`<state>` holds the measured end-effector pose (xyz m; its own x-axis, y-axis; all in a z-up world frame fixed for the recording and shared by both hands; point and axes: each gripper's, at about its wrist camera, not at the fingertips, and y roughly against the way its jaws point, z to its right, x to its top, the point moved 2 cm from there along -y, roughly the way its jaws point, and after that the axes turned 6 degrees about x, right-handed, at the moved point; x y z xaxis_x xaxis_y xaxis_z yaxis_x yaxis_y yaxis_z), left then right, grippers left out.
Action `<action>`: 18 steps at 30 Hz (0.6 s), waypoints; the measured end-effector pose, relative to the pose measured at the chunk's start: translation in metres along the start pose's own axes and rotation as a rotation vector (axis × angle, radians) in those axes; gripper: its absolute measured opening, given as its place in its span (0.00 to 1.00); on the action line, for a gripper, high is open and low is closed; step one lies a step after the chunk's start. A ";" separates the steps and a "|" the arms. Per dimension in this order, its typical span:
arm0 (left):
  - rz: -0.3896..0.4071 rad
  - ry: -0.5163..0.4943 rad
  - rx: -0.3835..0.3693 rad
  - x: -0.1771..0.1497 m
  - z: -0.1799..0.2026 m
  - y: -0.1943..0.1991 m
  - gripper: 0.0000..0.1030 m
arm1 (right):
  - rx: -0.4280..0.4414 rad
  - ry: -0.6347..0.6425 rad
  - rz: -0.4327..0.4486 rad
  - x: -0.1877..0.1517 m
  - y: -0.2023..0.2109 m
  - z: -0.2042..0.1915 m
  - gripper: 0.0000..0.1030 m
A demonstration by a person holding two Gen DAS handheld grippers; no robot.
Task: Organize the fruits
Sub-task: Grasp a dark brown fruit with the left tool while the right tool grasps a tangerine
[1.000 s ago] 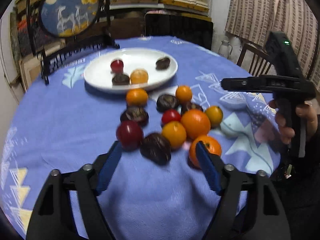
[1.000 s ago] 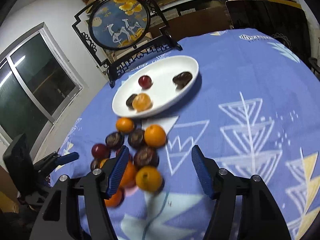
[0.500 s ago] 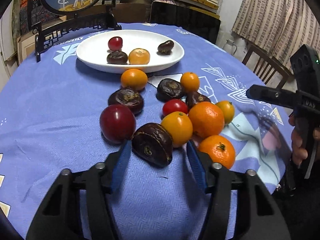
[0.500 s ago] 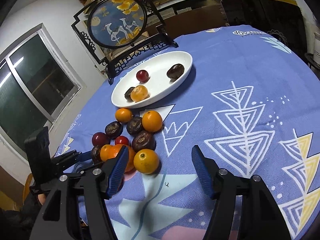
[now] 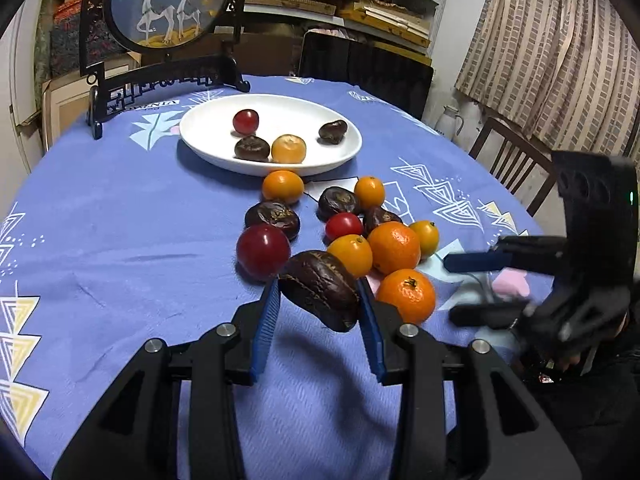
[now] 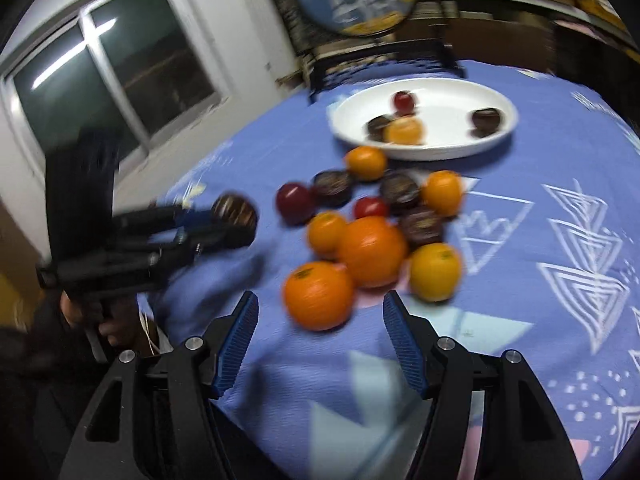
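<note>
My left gripper (image 5: 318,322) is shut on a dark brown water chestnut (image 5: 320,290) and holds it just above the blue cloth; the chestnut also shows in the right wrist view (image 6: 234,210). A cluster of oranges, red fruits and chestnuts lies behind it, with the nearest orange (image 5: 406,295) to the right. A white plate (image 5: 208,136) farther back holds several fruits. My right gripper (image 6: 320,338) is open and empty, just short of an orange (image 6: 319,295). The right wrist view is blurred.
A round framed deer picture on a black stand (image 5: 168,76) sits at the table's far left edge. A wooden chair (image 5: 512,168) stands to the right. A window (image 6: 112,76) is on the left wall.
My left gripper closed on the dark chestnut and lifted it off the cloth. My right gripper swung left and closer to the fruit cluster, still open.
</note>
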<state>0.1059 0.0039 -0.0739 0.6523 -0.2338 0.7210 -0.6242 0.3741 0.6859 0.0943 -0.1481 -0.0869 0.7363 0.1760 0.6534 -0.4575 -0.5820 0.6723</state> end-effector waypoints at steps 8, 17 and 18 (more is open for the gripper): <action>0.000 0.007 0.004 -0.004 -0.003 0.004 0.36 | -0.043 -0.057 -0.027 0.002 -0.031 0.002 0.44; 0.013 0.024 0.011 0.004 -0.009 0.004 0.36 | 0.089 -0.115 0.075 0.012 0.008 0.008 0.44; 0.015 0.022 0.014 0.008 -0.010 0.003 0.36 | 0.083 -0.121 0.098 0.019 0.015 0.014 0.44</action>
<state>0.1138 0.0117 -0.0669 0.6521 -0.2080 0.7291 -0.6400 0.3645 0.6764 0.1083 -0.1645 -0.0694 0.7470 0.0211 0.6645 -0.4910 -0.6564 0.5728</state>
